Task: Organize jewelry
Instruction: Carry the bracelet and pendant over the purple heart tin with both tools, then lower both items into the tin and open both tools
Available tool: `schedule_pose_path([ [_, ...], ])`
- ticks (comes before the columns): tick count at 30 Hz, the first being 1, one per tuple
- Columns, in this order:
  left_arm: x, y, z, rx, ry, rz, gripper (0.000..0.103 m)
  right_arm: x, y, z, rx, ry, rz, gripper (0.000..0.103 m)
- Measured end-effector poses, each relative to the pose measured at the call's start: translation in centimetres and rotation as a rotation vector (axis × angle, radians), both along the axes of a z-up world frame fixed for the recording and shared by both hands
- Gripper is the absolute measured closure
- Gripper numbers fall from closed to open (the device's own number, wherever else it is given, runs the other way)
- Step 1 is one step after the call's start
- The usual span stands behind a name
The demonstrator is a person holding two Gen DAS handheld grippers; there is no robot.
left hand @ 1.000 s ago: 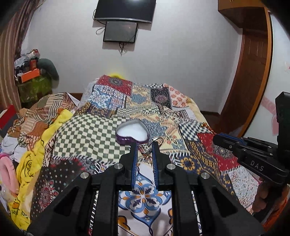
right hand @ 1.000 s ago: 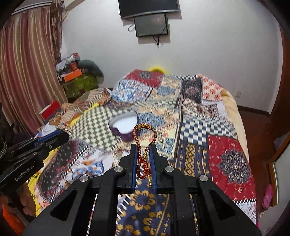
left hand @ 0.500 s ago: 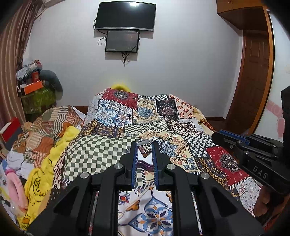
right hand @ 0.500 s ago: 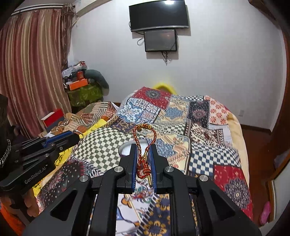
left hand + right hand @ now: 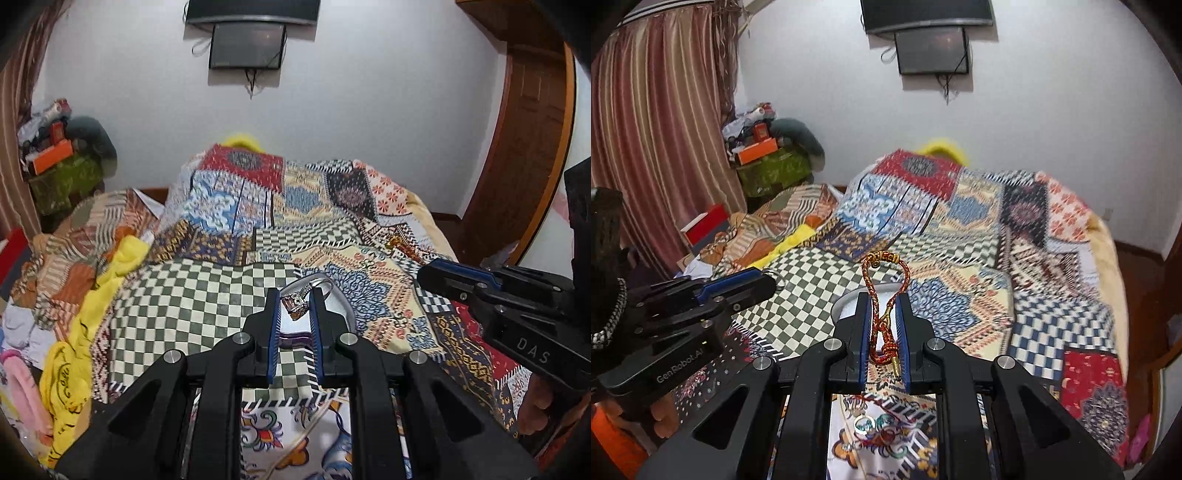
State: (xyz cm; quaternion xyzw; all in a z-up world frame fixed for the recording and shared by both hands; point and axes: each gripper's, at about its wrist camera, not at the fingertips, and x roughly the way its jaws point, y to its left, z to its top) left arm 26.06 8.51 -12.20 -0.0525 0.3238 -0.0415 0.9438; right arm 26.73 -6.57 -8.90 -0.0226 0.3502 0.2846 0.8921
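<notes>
Patchwork bedding [image 5: 229, 291] in checks and florals covered the bed before us, with a curtain, a wall screen and a wooden door behind. We held both tools above it. Our left gripper [image 5: 294, 306] was clamped on a silver ring [image 5: 299, 304] with an amber stone, its band poking out past the blue pads. Our right gripper [image 5: 884, 314] was pinched on a red-and-gold braided bracelet [image 5: 882, 291], the loop standing up beyond the tips and the knotted end hanging between the fingers. Just under both sets of fingers lay the heart-shaped box [image 5: 341, 306], purple-walled and pale inside, largely hidden by the tools. A second small ring [image 5: 863, 424] sat loose on the quilt close below our right tool.

We judged ourselves mid-carry, each piece lifted and brought over the box. Next would come lowering one tool at a time until its tips sat inside the rim, then easing the fingers apart, since the ring could bounce out and the bracelet could snag on a pad.
</notes>
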Motion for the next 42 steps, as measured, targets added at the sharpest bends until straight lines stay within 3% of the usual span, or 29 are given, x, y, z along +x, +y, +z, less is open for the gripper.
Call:
schedule_pose_path([
  [3, 1.8, 0.4, -1.2, -0.033, 0.042, -0.024, 0.089, 1.4, 0.7, -1.1, -0.023, 0.031, 0.015, 0.091],
  [12, 6.6, 0.1, -4.6, -0.030, 0.152, -0.073, 0.089, 4.6, 2.2, -4.2, -0.071, 0.140, 0.072, 0.091],
  [28, 10.5, 1.1, -8.2, -0.101, 0.295, -0.101, 0.089, 6.6, 3.9, -7.2, -0.164, 0.208, 0.136, 0.091],
  [38, 10.2, 1.3, -7.1, -0.092, 0.278, -0.116, 0.089, 6.9, 4.3, -7.4, -0.151, 0.245, 0.155, 0.090],
  [42, 9.4, 1.8, -6.0, -0.078, 0.250, -0.101, 0.089, 6.9, 4.6, -7.5, -0.163, 0.256, 0.148, 0.082],
])
